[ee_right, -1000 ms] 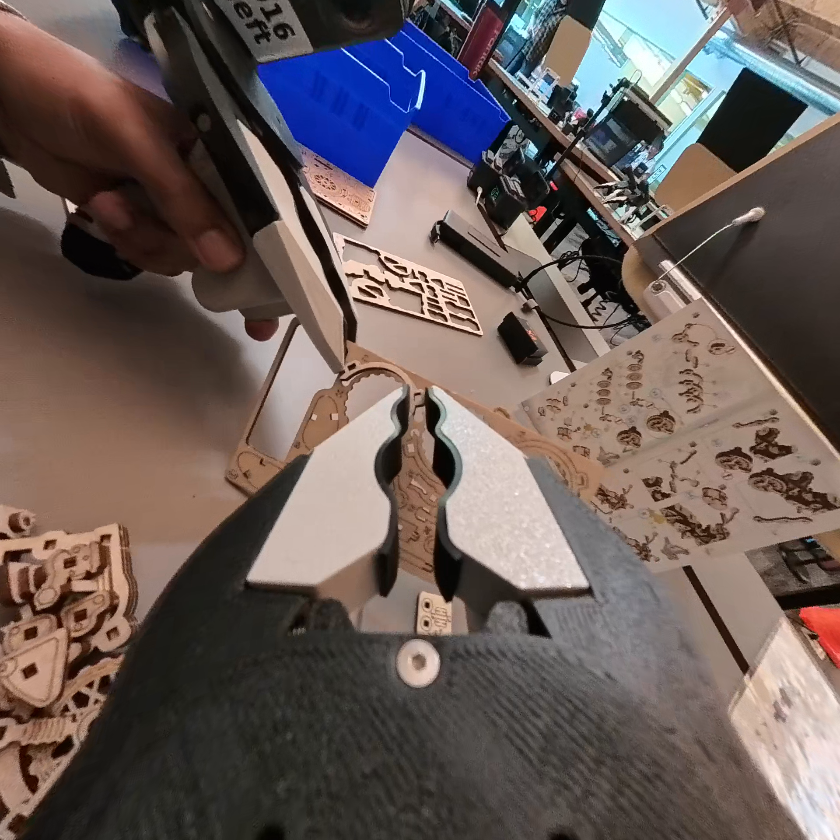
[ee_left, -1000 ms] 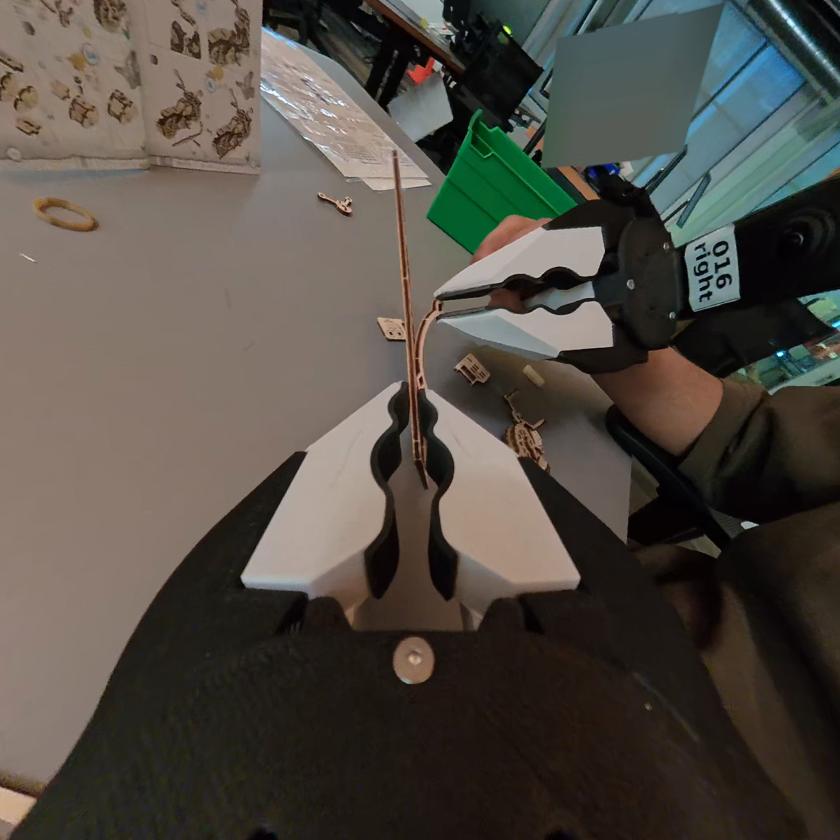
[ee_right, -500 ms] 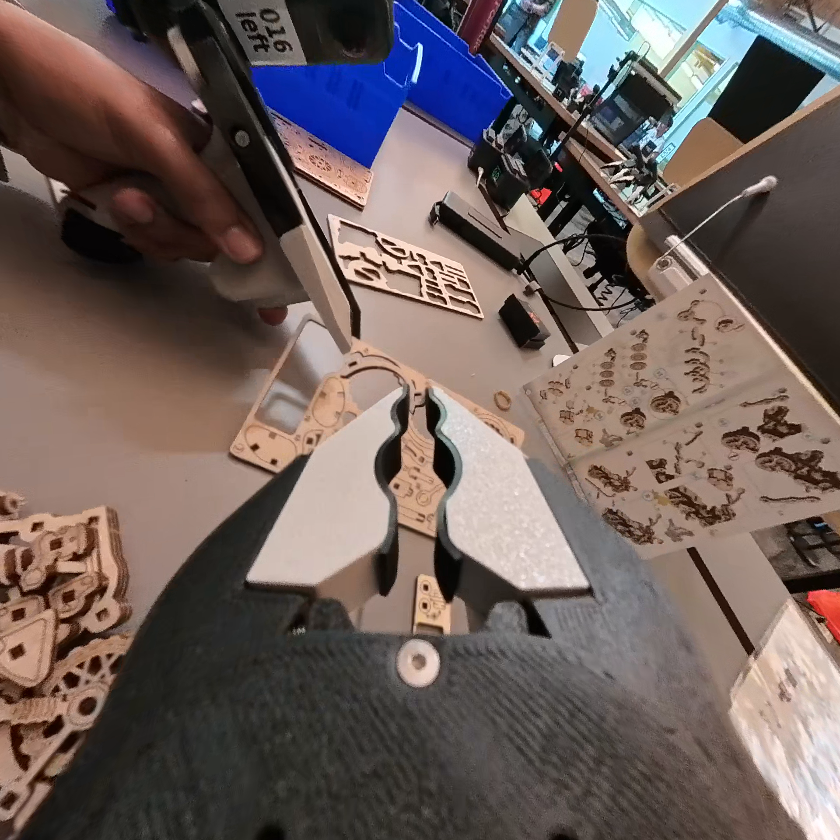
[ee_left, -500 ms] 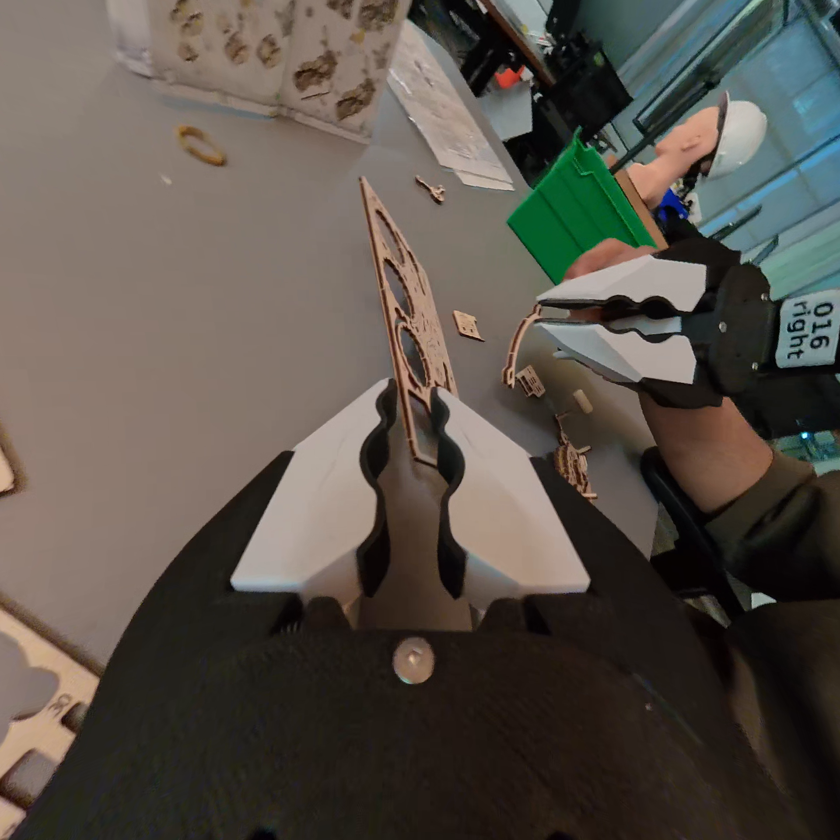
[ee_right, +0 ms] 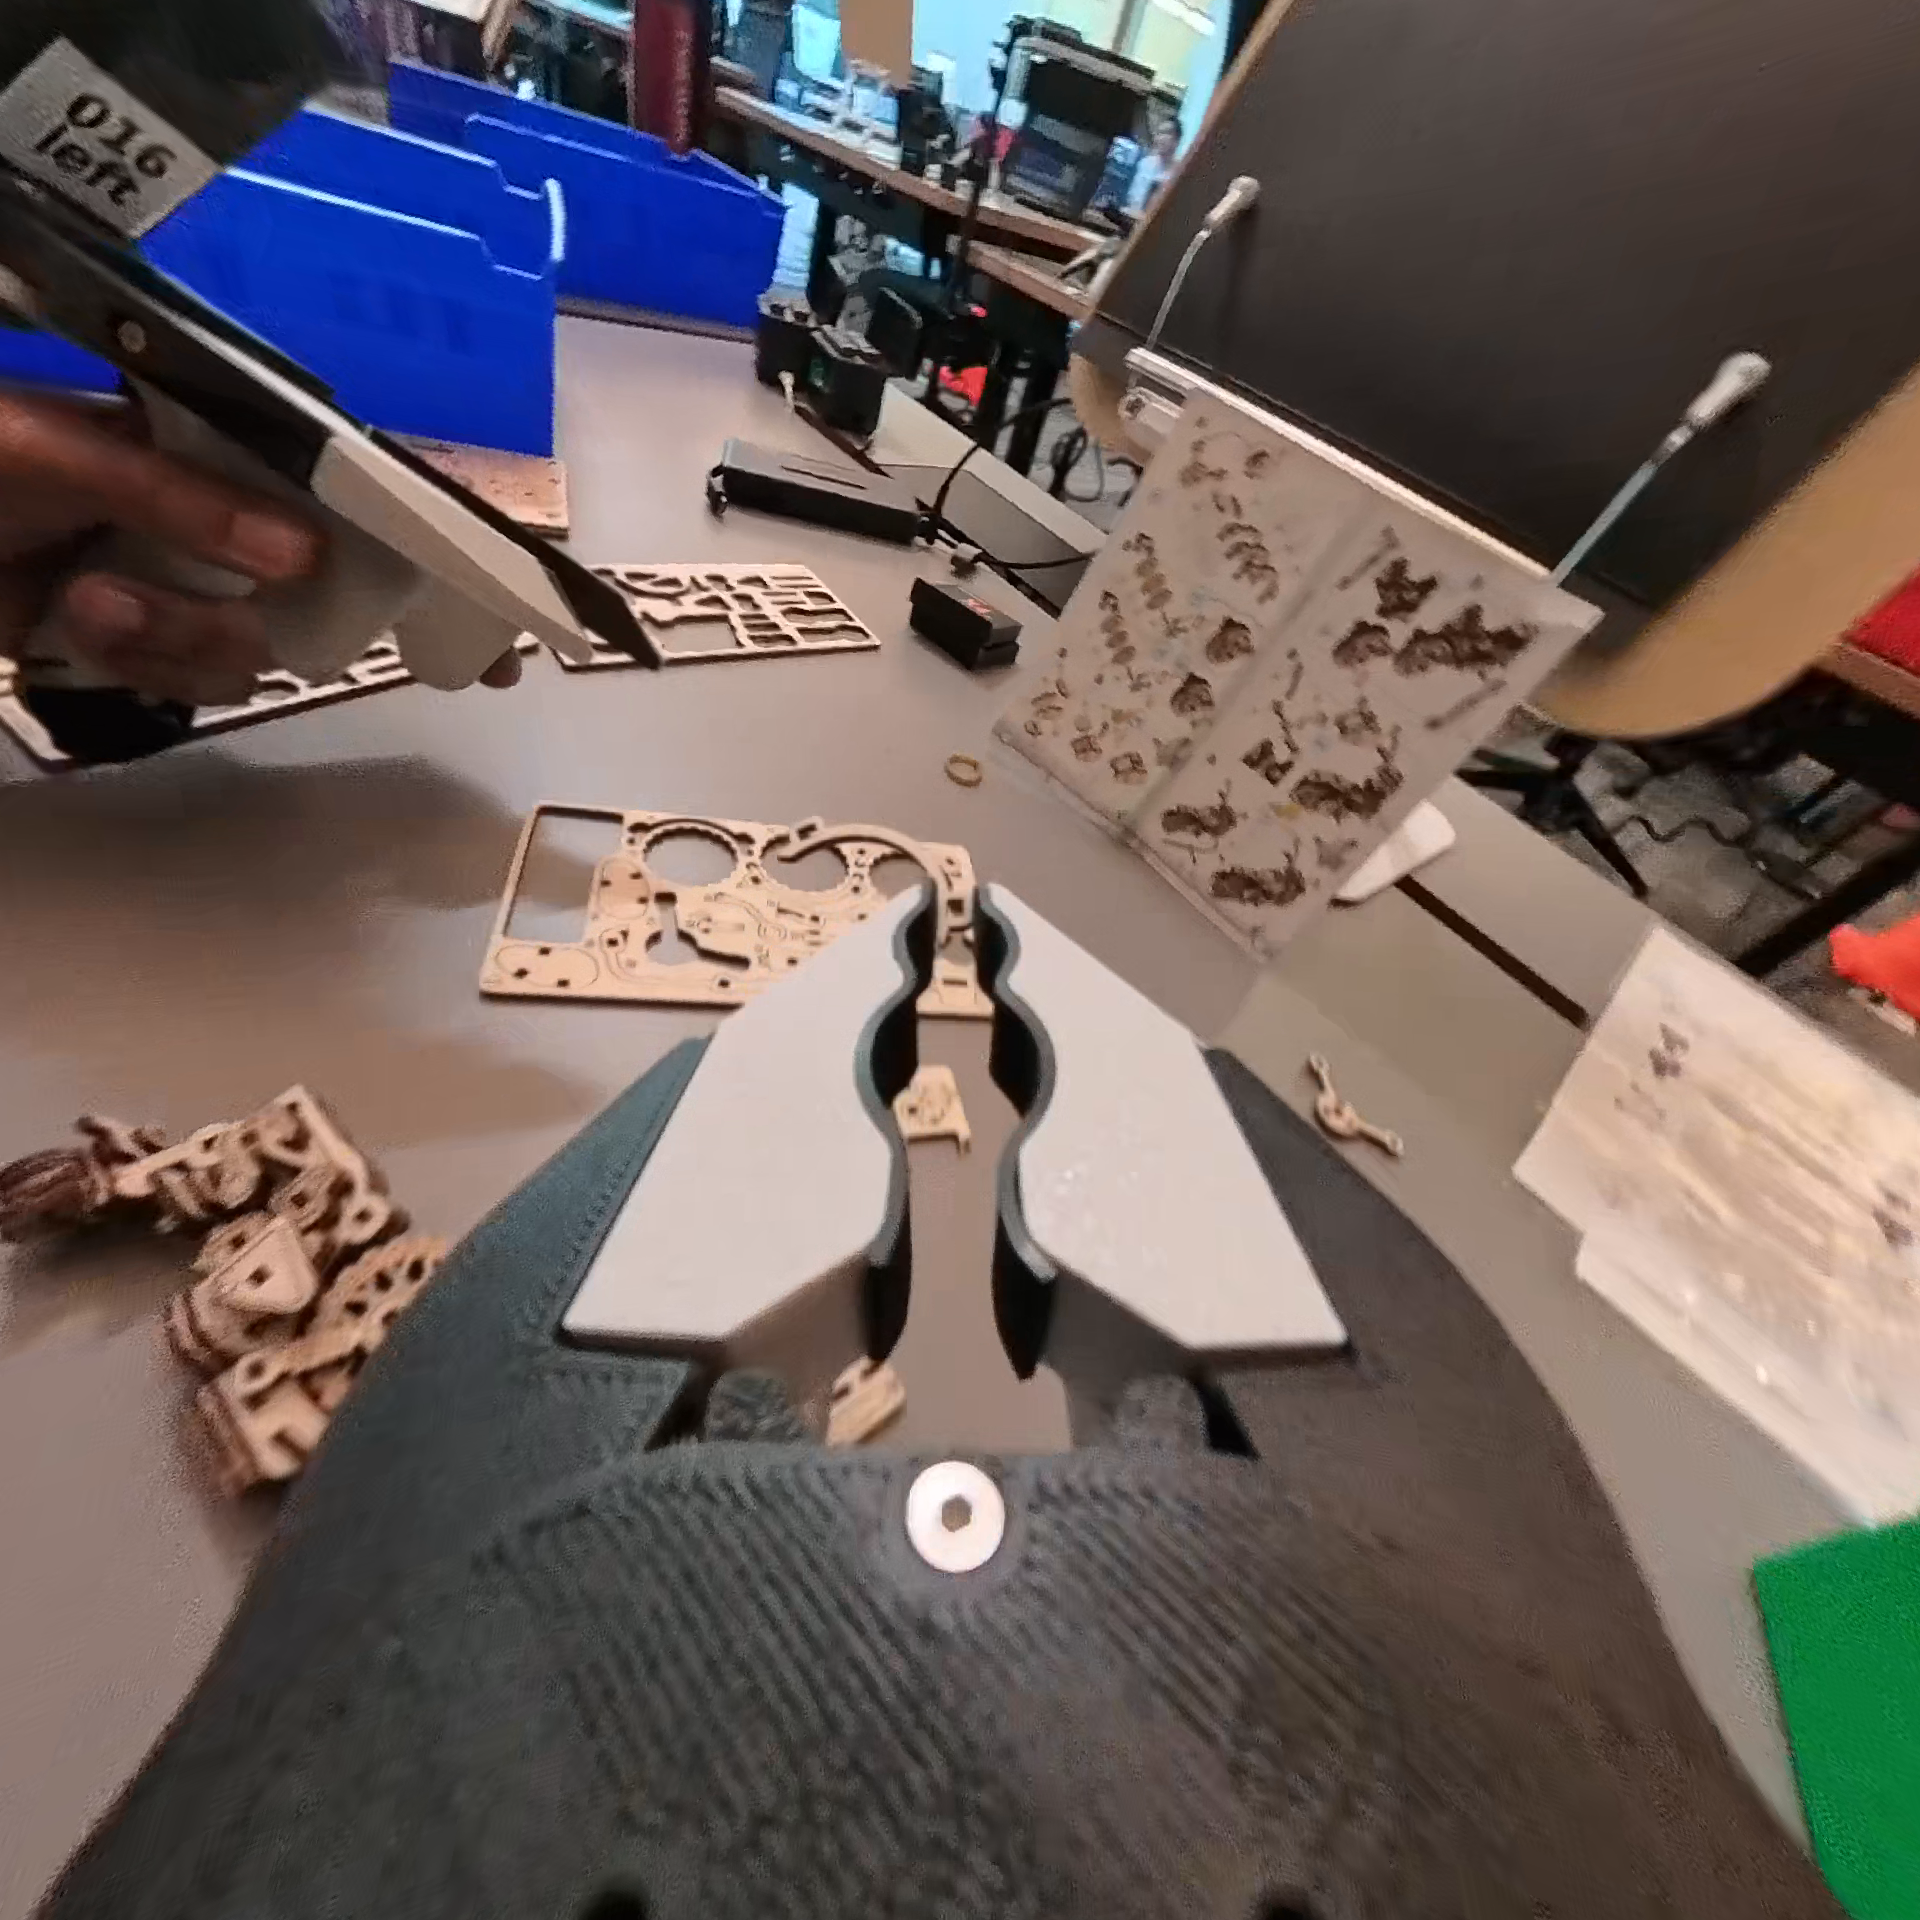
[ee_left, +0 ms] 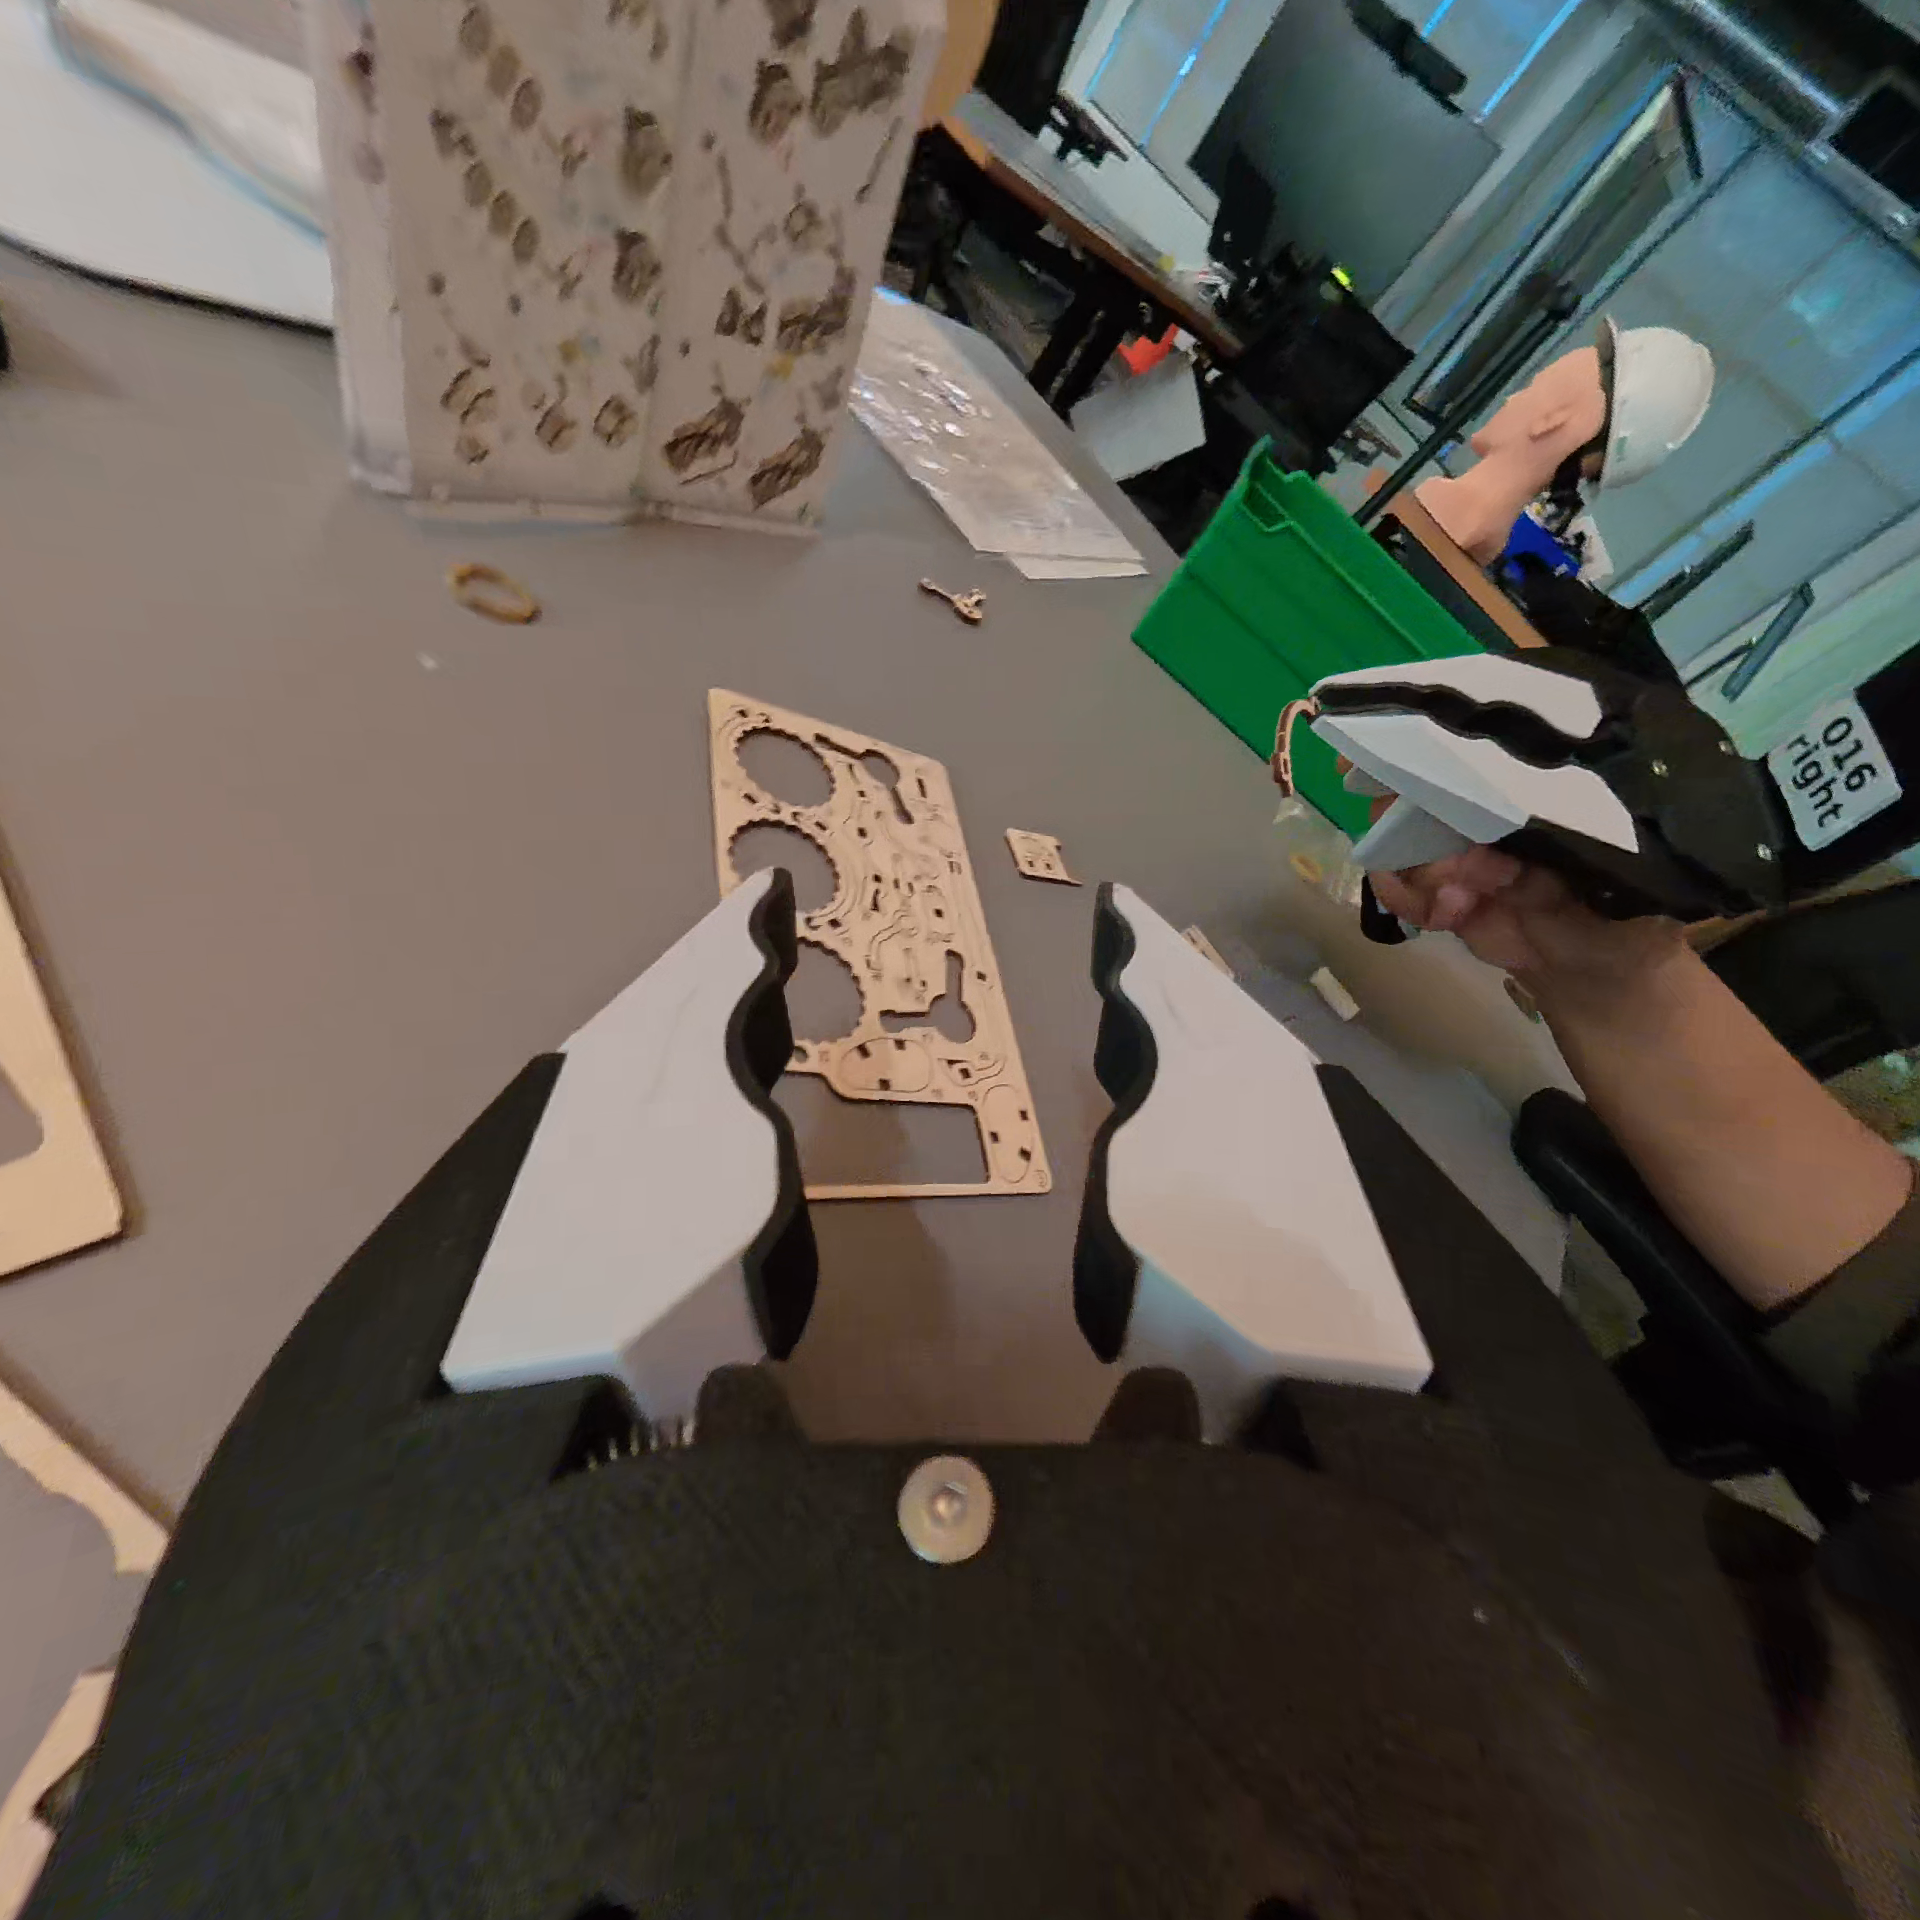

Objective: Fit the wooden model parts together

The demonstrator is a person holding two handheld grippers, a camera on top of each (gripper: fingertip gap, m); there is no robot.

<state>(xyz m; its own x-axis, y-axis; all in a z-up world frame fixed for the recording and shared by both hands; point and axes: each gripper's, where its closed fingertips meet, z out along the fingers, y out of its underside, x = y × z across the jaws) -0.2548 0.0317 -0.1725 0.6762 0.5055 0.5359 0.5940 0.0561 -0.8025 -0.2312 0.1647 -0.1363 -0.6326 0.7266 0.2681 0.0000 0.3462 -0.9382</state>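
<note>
Flat plywood sheet (lacy cutouts)

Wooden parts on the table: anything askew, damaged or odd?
Nothing stands out. The cut-out sheet lies flat with empty sockets, loose pieces sit in a pile, the left gripper is open, and the right gripper pinches a curved piece.

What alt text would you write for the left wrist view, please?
The open left gripper hovers above a flat tan laser-cut wooden sheet on the grey table. At right, the shut right gripper pinches a small curved wooden piece before a green plastic bin.
</note>
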